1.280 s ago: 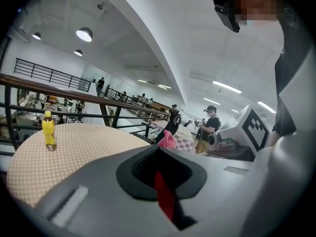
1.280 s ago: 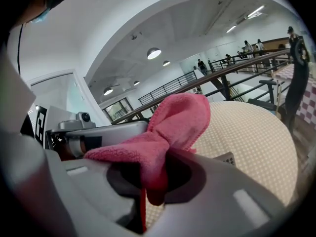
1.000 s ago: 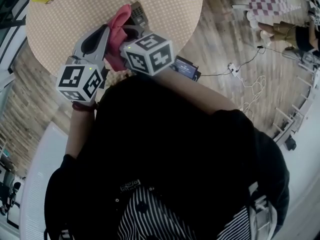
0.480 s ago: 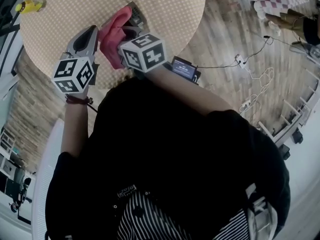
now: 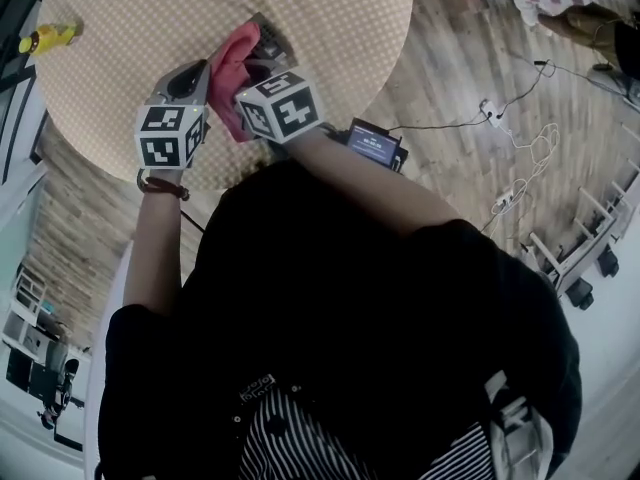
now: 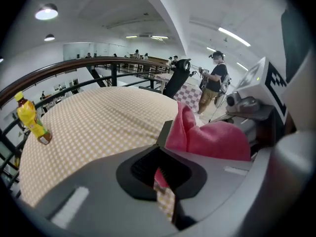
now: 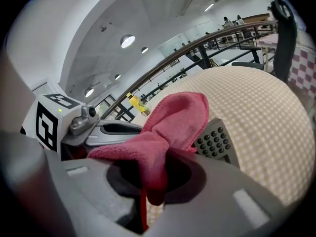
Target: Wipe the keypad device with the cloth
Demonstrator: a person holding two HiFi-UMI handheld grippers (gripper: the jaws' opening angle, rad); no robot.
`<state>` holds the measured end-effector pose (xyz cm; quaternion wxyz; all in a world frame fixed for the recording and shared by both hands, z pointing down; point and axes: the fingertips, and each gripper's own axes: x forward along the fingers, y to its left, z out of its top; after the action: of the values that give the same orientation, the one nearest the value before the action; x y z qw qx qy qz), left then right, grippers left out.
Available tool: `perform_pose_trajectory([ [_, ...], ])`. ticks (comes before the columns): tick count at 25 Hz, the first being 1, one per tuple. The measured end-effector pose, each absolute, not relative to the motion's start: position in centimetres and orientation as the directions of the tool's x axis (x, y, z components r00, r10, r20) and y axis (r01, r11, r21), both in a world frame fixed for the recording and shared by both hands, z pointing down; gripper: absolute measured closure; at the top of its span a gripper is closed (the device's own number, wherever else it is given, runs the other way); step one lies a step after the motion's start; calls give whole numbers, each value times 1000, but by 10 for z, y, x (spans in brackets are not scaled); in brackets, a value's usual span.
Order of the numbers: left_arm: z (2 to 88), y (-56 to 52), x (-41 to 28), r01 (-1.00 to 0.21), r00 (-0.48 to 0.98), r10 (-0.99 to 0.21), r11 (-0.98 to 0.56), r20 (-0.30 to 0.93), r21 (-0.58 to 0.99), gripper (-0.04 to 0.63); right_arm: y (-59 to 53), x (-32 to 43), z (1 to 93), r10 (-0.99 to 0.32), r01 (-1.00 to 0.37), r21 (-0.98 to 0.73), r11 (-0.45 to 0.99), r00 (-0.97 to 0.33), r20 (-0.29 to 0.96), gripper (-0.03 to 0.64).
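In the head view, a pink cloth point(image 5: 233, 60) is bunched over a dark keypad device point(image 5: 271, 35) above the round checked table point(image 5: 330, 18). My right gripper point(image 5: 246, 76) is shut on the cloth point(image 7: 173, 122), which hangs from its jaws point(image 7: 153, 181) and drapes over the keypad point(image 7: 213, 142). Several round buttons show beside the cloth. My left gripper point(image 5: 218, 68) comes in from the left. Its jaws point(image 6: 160, 169) are shut on the keypad's lower edge point(image 6: 165, 131), with the cloth point(image 6: 212, 139) just to the right. The rest of the keypad is hidden.
A yellow bottle point(image 5: 45, 38) stands at the table's far left edge point(image 6: 30, 118). On the wooden floor to the right lie a black box with a screen point(image 5: 375, 143) and white cables point(image 5: 510, 183). A person point(image 6: 215, 83) stands beyond the table.
Both grippers have stayed together with the cloth and keypad. The left gripper's cube has drawn closer to the right one, and the cloth has shifted slightly over the device.
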<state>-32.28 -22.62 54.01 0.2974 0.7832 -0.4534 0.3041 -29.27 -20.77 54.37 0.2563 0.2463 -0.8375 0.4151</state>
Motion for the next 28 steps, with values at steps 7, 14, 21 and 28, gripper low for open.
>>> perform_pose_trajectory([
  [7, 564, -232, -329, -889, 396, -467, -411, 790, 203, 594, -214, -300, 567, -188, -637, -554, 536, -730, 657, 552],
  [14, 567, -233, -326, -899, 385, -472, -386, 793, 207, 595, -219, -296, 582, -178, -633, -554, 541, -730, 660, 552],
  [21, 568, -234, -327, -899, 399, -471, -371, 787, 234, 594, -217, -293, 594, -179, -637, -515, 573, -711, 680, 552],
  [28, 567, -232, -325, -894, 406, -466, -379, 786, 237, 594, -209, -289, 600, -191, -641, -481, 598, -697, 691, 552],
])
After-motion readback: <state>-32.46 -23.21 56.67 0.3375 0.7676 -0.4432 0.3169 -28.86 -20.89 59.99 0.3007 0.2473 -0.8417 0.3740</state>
